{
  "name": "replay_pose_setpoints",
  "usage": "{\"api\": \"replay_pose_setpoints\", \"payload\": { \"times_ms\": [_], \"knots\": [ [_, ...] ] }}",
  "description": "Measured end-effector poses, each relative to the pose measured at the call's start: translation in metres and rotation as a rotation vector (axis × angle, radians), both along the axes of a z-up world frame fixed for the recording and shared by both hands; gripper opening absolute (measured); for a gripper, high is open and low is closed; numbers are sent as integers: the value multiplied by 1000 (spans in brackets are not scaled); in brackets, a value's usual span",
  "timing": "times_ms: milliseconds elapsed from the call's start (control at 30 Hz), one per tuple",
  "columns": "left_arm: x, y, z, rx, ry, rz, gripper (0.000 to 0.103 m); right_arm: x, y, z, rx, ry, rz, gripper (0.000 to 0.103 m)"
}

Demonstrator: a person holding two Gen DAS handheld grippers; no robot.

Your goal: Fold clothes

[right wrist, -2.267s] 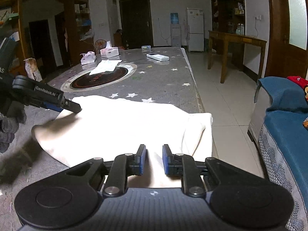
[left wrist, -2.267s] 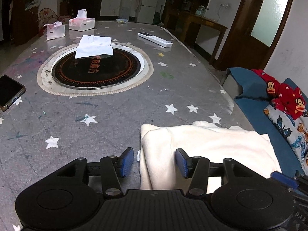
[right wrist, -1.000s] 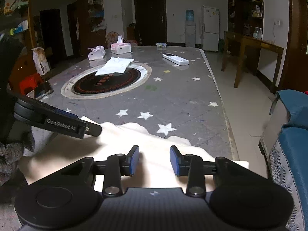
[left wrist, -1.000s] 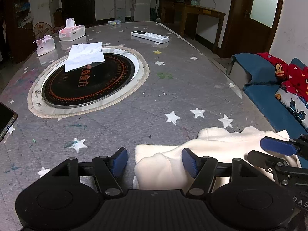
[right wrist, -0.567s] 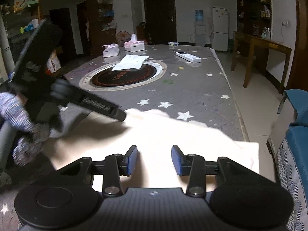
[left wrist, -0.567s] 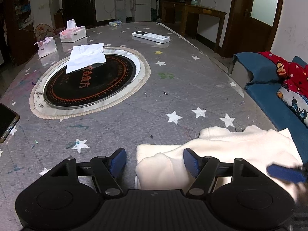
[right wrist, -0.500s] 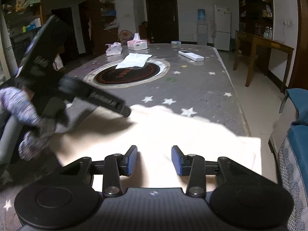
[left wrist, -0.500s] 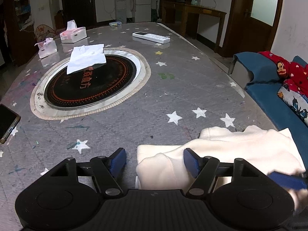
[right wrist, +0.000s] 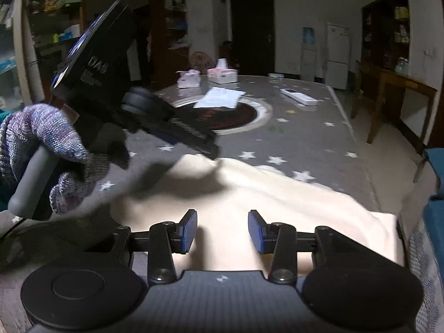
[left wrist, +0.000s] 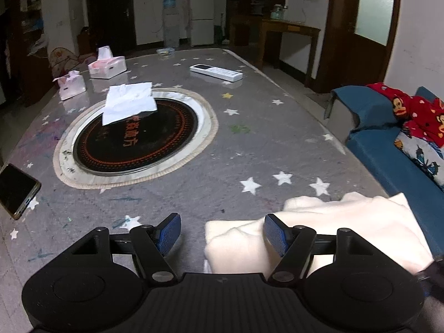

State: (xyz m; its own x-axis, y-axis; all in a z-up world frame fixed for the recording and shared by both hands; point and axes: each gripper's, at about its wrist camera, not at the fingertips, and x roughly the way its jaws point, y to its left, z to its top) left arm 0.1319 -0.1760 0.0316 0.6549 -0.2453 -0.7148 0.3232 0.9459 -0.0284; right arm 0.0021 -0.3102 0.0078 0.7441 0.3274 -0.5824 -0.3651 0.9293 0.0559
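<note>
Cream garment [right wrist: 272,208] folded, near right edge of star-print worktop [left wrist: 249,144]. Right claw [right wrist: 222,231] jaws just opening, part-spread above cloth, gripping nothing. Left claw [left wrist: 222,233] wide over garment's left corner, empty. Phone [left wrist: 16,191] left; remote [left wrist: 216,72] far.

Both tools share one build: matte black, with a ribbed plate at the near edge flanked by two round discs. Each finger arm carries silver pivot screws and ends in a bright blue textured pad. That's the left tool [left wrist: 222,231], and the right tool [right wrist: 222,231] has the same look, with a small pale mark centred on its ribbed plate. From the right wrist view, the left tool's black body shows white lettering, partly readable as "DAS", and a grey cylindrical handle. The left hand [right wrist: 52,155] wears a knitted glove, mottled purple, blue and white.
</note>
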Motion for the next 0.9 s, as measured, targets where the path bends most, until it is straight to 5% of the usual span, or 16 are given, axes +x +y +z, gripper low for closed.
{"api": "replay_pose_setpoints", "payload": {
  "times_ms": [433, 600, 900],
  "knots": [
    [-3, -3, -28, 15, 46, -13, 71, -41, 13, -9, -50, 9, 87, 41],
    [-5, -3, -28, 16, 39, -13, 71, -50, -10, -1, -18, -18, -1, 41],
    [-4, -2, -29, 13, 39, -9, 71, -67, -53, -16, -31, 61, -151, 41]
  ]
}}
